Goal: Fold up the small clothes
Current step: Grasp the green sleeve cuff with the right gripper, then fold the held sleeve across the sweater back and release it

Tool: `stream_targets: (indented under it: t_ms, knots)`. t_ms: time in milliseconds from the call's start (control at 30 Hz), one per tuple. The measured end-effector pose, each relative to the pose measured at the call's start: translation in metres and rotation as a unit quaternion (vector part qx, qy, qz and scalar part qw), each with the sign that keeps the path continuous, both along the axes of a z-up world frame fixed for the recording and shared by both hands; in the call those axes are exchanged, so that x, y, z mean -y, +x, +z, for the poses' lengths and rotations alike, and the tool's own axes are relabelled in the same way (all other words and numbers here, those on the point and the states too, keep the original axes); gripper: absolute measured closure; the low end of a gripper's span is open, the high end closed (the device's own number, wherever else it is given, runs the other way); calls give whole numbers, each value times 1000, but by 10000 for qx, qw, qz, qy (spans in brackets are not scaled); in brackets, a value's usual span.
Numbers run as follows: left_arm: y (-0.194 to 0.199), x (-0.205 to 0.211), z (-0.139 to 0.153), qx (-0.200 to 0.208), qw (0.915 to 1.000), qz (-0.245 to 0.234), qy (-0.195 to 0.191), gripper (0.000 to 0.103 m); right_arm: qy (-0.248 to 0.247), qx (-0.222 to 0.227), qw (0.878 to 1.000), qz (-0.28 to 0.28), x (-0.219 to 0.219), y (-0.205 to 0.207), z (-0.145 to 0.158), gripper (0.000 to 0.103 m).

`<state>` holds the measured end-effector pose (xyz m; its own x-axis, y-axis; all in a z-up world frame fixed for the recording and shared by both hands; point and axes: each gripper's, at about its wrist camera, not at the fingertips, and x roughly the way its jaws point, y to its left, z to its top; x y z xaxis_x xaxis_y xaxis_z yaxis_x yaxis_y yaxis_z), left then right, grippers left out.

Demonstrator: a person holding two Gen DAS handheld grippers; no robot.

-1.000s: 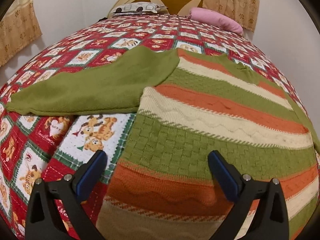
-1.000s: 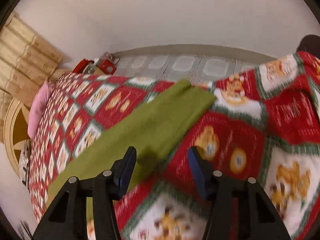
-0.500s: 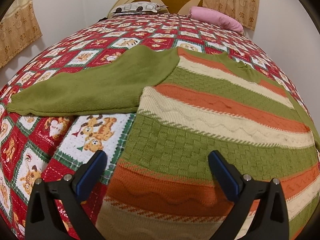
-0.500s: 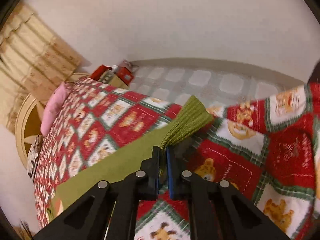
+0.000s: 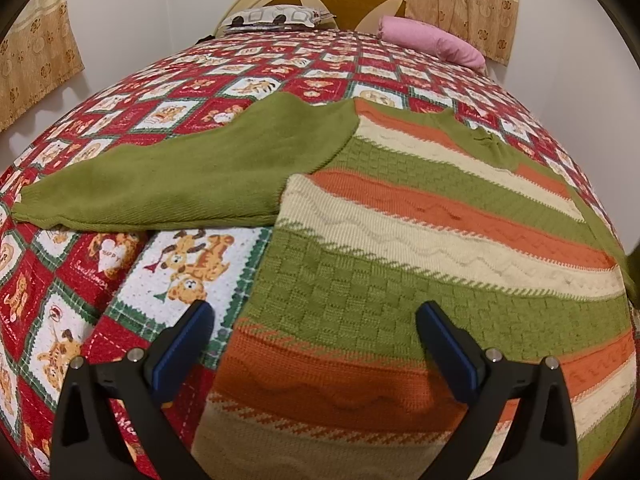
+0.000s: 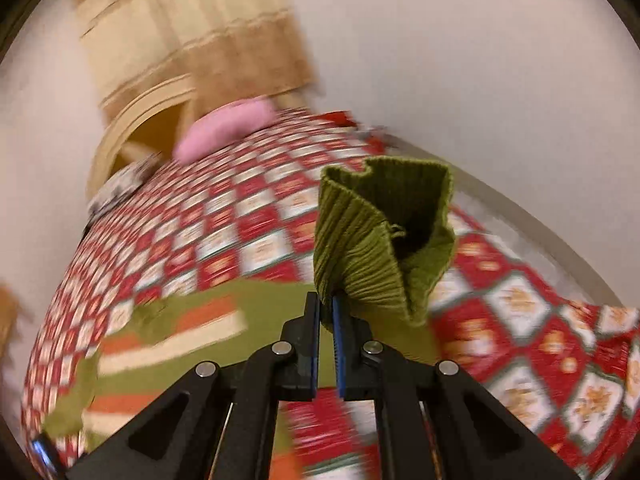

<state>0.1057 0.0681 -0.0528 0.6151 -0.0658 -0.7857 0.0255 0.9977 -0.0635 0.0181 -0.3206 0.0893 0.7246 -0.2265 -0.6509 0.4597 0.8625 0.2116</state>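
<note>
Green sleeve cuff [image 6: 384, 240] pinched in right gripper [image 6: 326, 312]; left gripper [image 5: 314, 320] jaws wide.

Left wrist view: sharp, evenly lit by soft warm indoor light; faint shadows under the gripper fingers [image 5: 200, 334]. Strong fisheye bulge, dark vignette at the corners. Right wrist view: heavy motion blur across the bedspread [image 6: 224, 236]; only the green cuff [image 6: 372, 248] reads crisp.
</note>
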Motion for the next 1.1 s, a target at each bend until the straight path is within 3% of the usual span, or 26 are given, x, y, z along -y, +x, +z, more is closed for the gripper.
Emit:
stream_targets:
  t_ms: [133,267,533,867,1000,1100]
  knots:
    - [-2,-3,1,32,10000,-1,-86,0,30,-106,9959,894,-81,49,-14,98]
    - [-2,-5,2,65,9998,4,-197,0,73,-255,9893,1438,-139,85,-36,98]
    - [-2,-9,2,92,9993,8,-351,0,457,-649,9640,2538,-234,143,-95,98]
    - [-2,-10,2,98,9992,8,-393,0,728,-842,9339,3397,-282,161,-131,98]
    - [-2,-10,2,97,9992,9,-392,0,1189,-1045,9162,3680,-285,166,-141,90]
    - [-2,-10,2,99,9992,8,-387,0,2130,-1052,8852,3999,-280,163,-144,90]
